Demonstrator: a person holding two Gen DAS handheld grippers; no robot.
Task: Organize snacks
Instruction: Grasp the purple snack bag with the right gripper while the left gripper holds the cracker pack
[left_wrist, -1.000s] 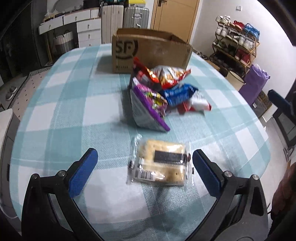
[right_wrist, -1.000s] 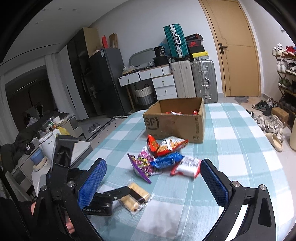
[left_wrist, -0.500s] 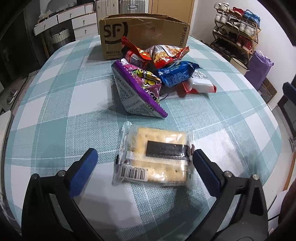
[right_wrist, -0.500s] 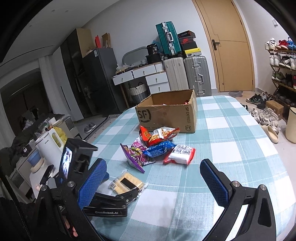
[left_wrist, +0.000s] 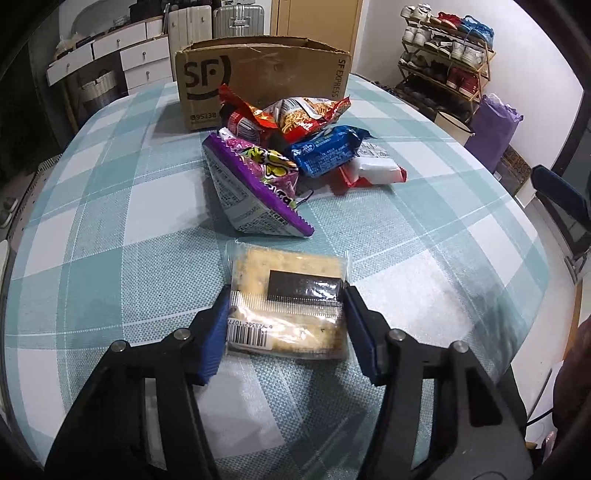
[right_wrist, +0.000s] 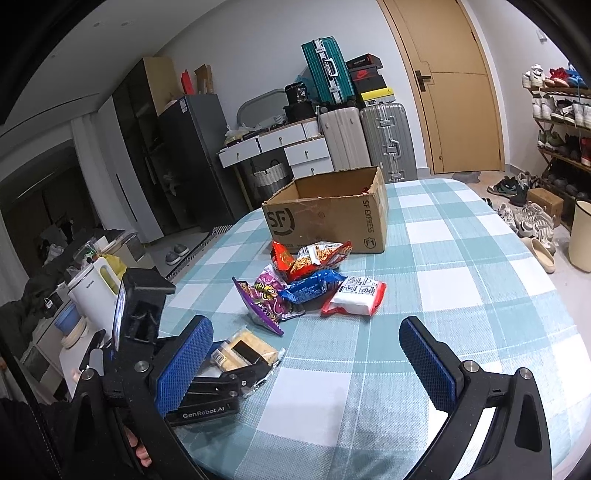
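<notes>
My left gripper (left_wrist: 284, 306) is shut on a clear cracker pack (left_wrist: 288, 295) lying on the checked tablecloth; both blue pads press its sides. The pack (right_wrist: 247, 349) and left gripper also show in the right wrist view. Beyond it lies a pile: a purple bag (left_wrist: 255, 184), a red-orange noodle bag (left_wrist: 299, 114), a blue pack (left_wrist: 325, 149) and a red-white pack (left_wrist: 373, 171). A brown SF cardboard box (left_wrist: 258, 77) stands open behind them. My right gripper (right_wrist: 306, 358) is open and empty above the table's near right.
The teal checked table (right_wrist: 461, 266) has its edge near on the left. A white kettle (right_wrist: 94, 291) stands on a side stand to the left. Suitcases (right_wrist: 380, 144), drawers and a shoe rack (right_wrist: 561, 122) are beyond the table.
My left gripper moved forward and down and closed its pads on the cracker pack. The right gripper stayed open and shifted a little.
</notes>
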